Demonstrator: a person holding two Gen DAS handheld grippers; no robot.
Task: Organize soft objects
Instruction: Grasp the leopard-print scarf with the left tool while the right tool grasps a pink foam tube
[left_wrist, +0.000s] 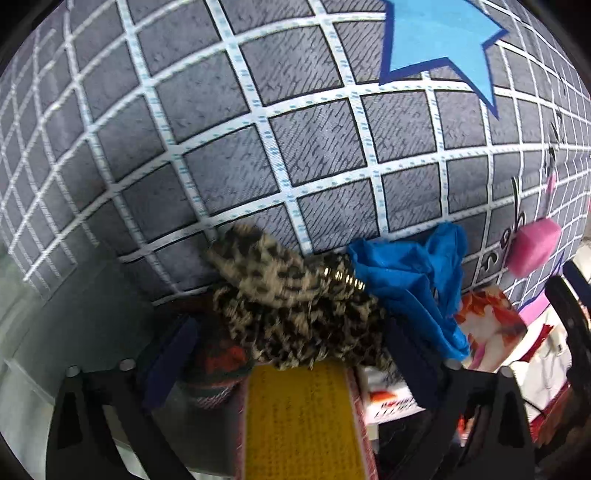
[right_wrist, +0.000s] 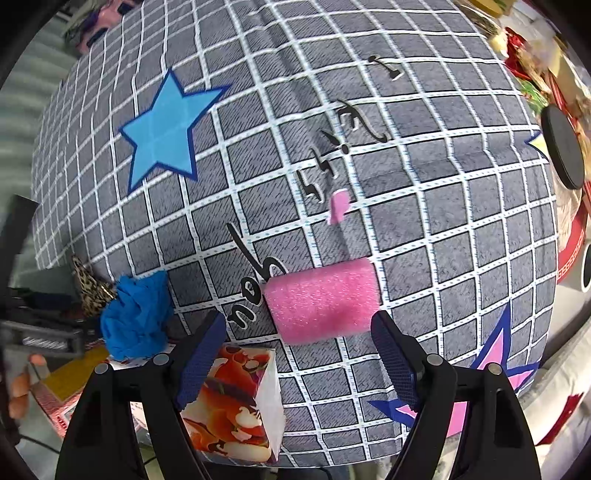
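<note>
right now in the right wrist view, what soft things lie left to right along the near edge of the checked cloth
leopard-print fabric → crumpled blue cloth → pink foam block

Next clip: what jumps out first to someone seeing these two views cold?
The grey checked cloth with its blue star fills both views. A pink foam block lies on it just ahead of the open right tongs. At its edge, leopard-print fabric sits beside crumpled blue cloth, between the left tongs.

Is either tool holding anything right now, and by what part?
Nothing is held. The left tool stands open around the leopard cloth; the right tool is open just short of the pink foam.
</note>
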